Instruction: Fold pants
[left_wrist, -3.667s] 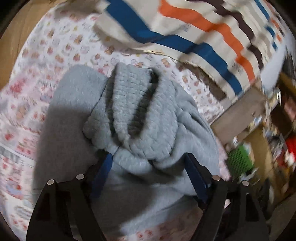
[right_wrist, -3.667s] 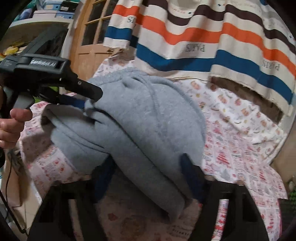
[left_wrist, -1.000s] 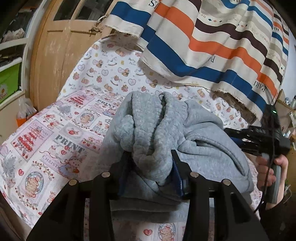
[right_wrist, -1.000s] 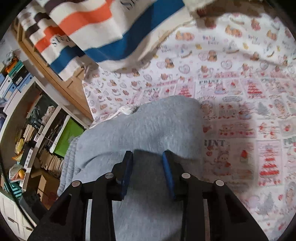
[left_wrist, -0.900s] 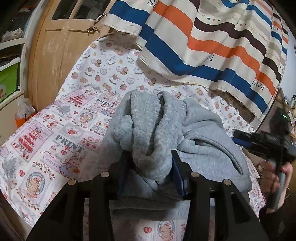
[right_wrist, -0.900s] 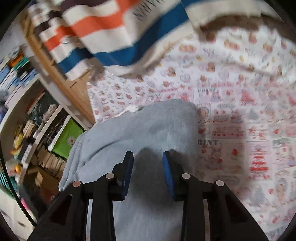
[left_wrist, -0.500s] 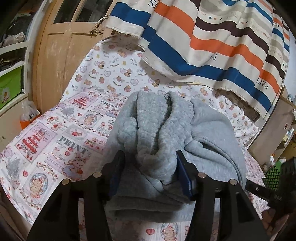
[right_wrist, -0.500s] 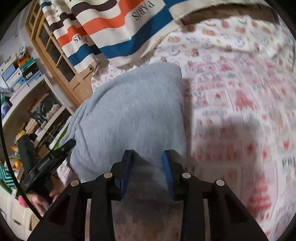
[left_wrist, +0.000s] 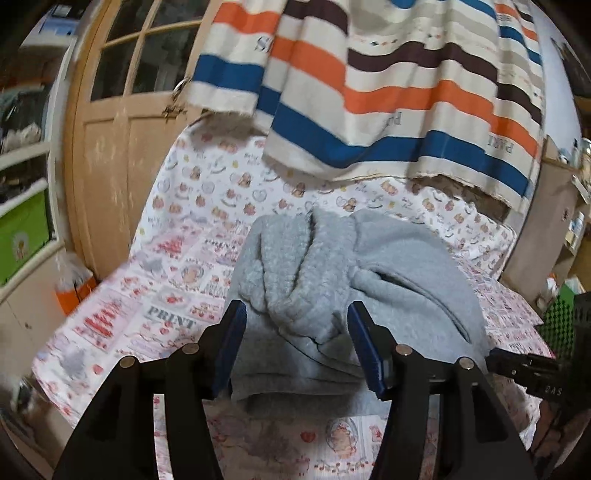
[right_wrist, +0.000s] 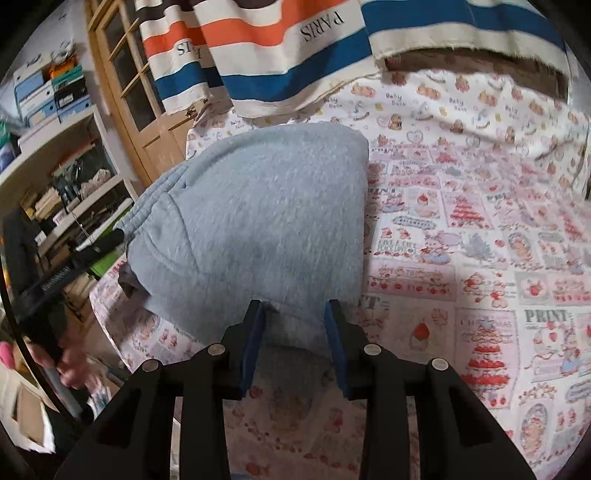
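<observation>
Finishing fold: grey pants (right_wrist: 258, 206) bundled on printed sheet (right_wrist: 480, 258). Left gripper (left_wrist: 295, 332) spread wide round waistband bunch, not pinching; right gripper (right_wrist: 293, 325) part-open, fabric between, grip unclear. Next prob: back off, flatten bundle.

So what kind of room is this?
Probably a lived-in home room, maybe a bedroom or storage room: gray pants lie on a children's-print sheet, beside a wooden door and cluttered shelves.
</observation>
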